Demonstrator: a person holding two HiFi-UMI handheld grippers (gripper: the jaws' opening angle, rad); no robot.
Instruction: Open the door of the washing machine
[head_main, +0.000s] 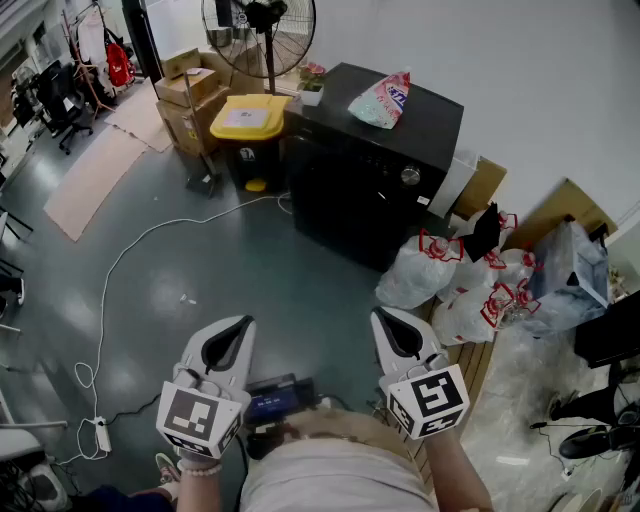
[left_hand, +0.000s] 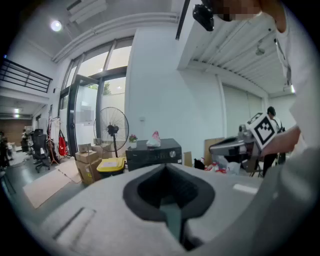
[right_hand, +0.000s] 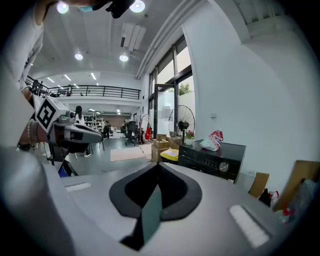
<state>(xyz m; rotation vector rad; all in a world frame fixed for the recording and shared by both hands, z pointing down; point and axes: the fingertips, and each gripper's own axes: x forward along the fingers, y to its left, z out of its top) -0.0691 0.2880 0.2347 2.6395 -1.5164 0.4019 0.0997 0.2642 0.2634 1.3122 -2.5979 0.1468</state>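
1. Standing at the far side, the black washing machine (head_main: 370, 165) is seen well apart from both grippers, with bare grey floor (head_main: 250, 270) left between.
2. The left gripper (head_main: 238, 330) and right gripper (head_main: 392, 322) are held near, jaws pressed together, nothing gripped.
3. The machine's right edge is crowded by white bags (head_main: 450, 285); a yellow bin (head_main: 250, 125) is set at its left.
4. The door cannot be made out on the dark front.

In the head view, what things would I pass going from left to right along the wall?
cardboard boxes → yellow bin → black washing machine → white plastic bags
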